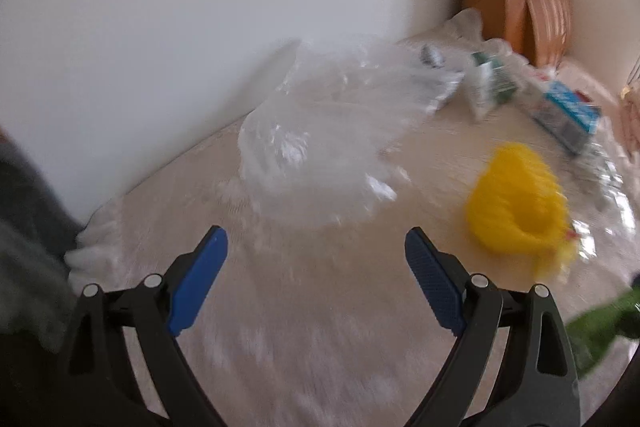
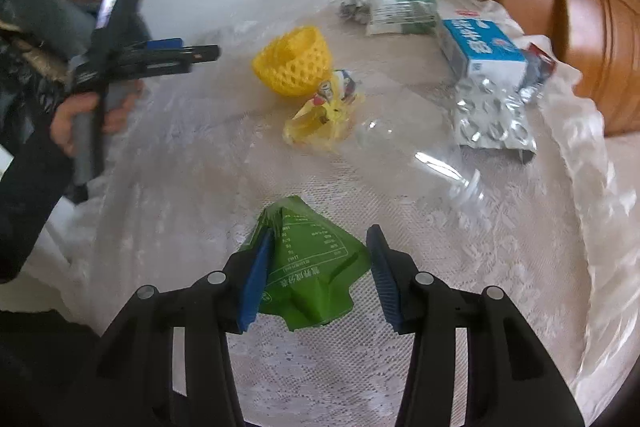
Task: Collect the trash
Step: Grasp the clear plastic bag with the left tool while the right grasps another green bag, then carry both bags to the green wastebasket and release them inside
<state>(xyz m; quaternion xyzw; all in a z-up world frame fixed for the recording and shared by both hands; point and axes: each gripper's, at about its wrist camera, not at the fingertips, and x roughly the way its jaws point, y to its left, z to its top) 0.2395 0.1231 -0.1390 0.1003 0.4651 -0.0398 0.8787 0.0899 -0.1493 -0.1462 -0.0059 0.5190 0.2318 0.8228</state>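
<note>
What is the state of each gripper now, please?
Left gripper: open, holding nothing.
Right gripper: partly closed around the green wrapper; only its left finger touches it, so no grip yet.

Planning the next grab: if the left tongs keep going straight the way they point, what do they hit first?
Probably the clear plastic bag, lying straight ahead of the open left tongs; the blur makes depth uncertain.
</note>
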